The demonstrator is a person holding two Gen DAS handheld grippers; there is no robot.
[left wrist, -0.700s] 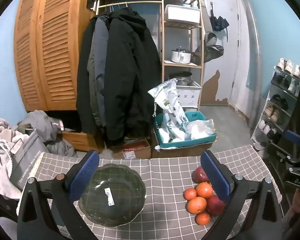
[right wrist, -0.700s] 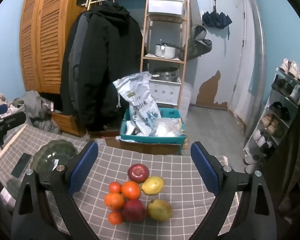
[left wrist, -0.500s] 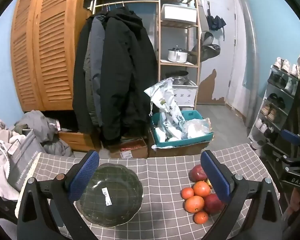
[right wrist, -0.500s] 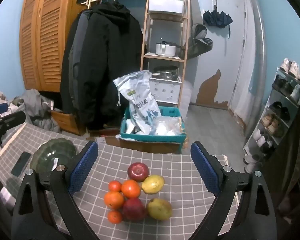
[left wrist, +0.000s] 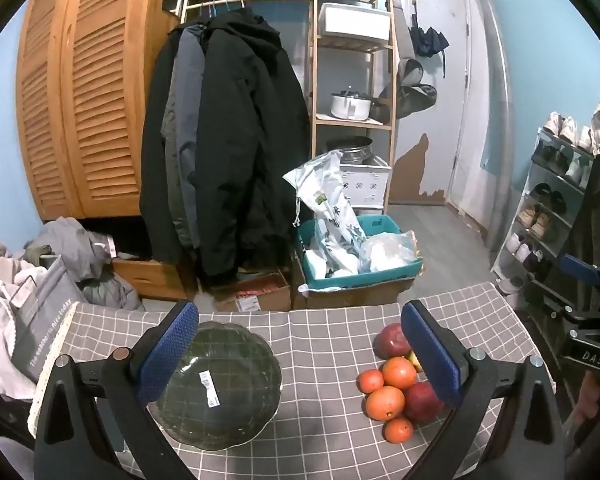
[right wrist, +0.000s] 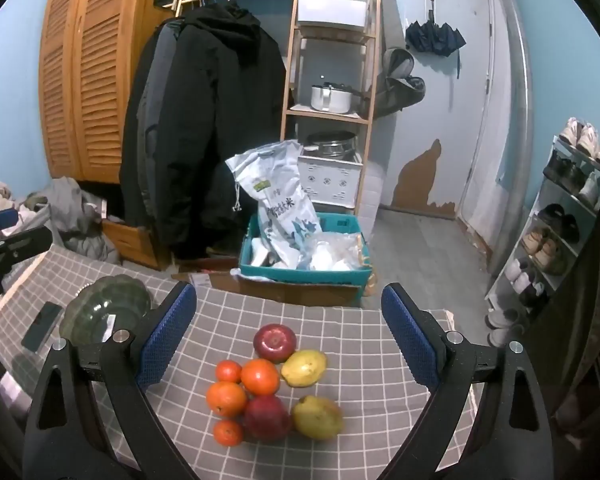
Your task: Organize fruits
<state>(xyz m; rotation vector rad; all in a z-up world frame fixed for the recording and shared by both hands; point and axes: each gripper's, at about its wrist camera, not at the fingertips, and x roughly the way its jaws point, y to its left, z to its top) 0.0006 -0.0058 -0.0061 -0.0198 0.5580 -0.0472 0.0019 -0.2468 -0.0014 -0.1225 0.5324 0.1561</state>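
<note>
A pile of fruit lies on the grey checked tablecloth (right wrist: pixel 364 344): two red apples (right wrist: pixel 275 342), several oranges (right wrist: pixel 260 376) and two yellow pears (right wrist: pixel 304 363). A dark green glass bowl (left wrist: pixel 216 384) stands empty to the left of the pile. My left gripper (left wrist: pixel 300 354) hovers open above the bowl and the cloth, nothing between its blue pads. My right gripper (right wrist: pixel 288 340) hangs open over the fruit pile, above and apart from it. In the left wrist view the fruit pile (left wrist: pixel 394 380) sits at the right, partly hidden by the right finger.
A dark phone (right wrist: pixel 42 326) lies on the cloth left of the bowl (right wrist: pixel 106 312). Beyond the table's far edge stand a teal crate (right wrist: pixel 304 268) with bags, hanging coats (left wrist: pixel 220 152), a wooden shelf (right wrist: pixel 328 80) and a shoe rack (right wrist: pixel 560 232).
Both views have shifted slightly: the bowl and fruit sit a little farther from the lens in the left wrist view. Both grippers stay open and empty.
</note>
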